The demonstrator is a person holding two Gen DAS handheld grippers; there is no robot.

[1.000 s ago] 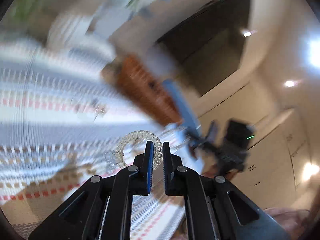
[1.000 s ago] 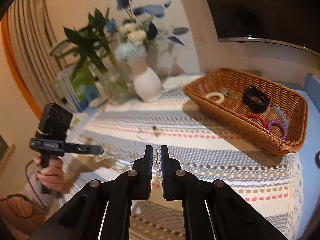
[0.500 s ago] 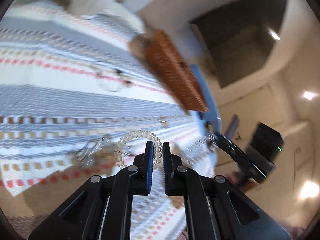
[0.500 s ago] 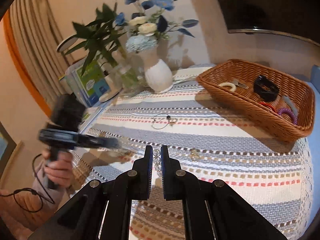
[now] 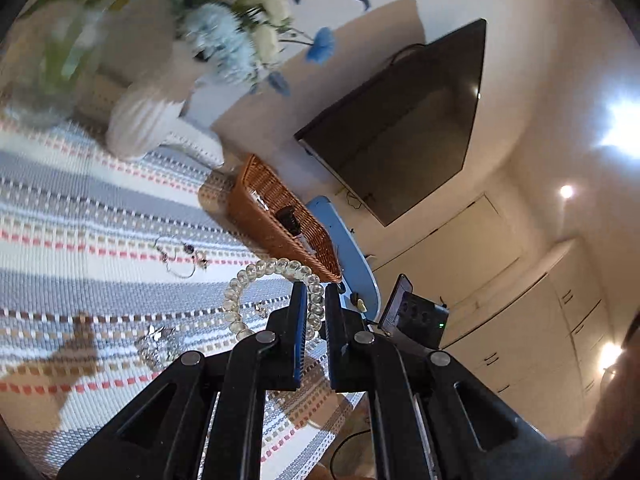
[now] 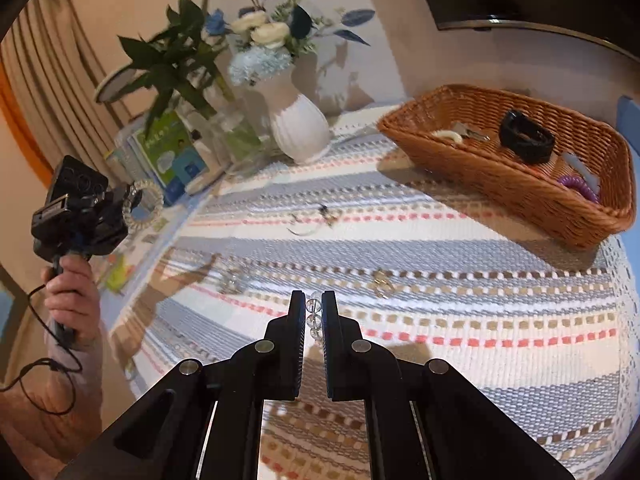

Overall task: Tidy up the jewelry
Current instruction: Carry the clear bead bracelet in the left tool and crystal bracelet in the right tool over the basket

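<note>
Your left tongs [image 5: 316, 300] clenched on clear bead bracelet [image 5: 256, 280], lifted clear of tabletop [image 6: 440, 320] (loop hangs to one side). Your right tongs [image 6: 314, 300] clamped on string of clear beads [image 6: 313, 316] above striped cloth. Wicker basket [image 6: 500, 176] far right, holding black band [image 6: 526, 140].

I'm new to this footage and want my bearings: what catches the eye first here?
The left gripper holds a clear coiled bracelet lifted above the striped tablecloth. The right gripper pinches a strand of clear beads. At the table's far right sits a wicker basket already holding jewelry, beside a white vase of blue flowers.
</note>
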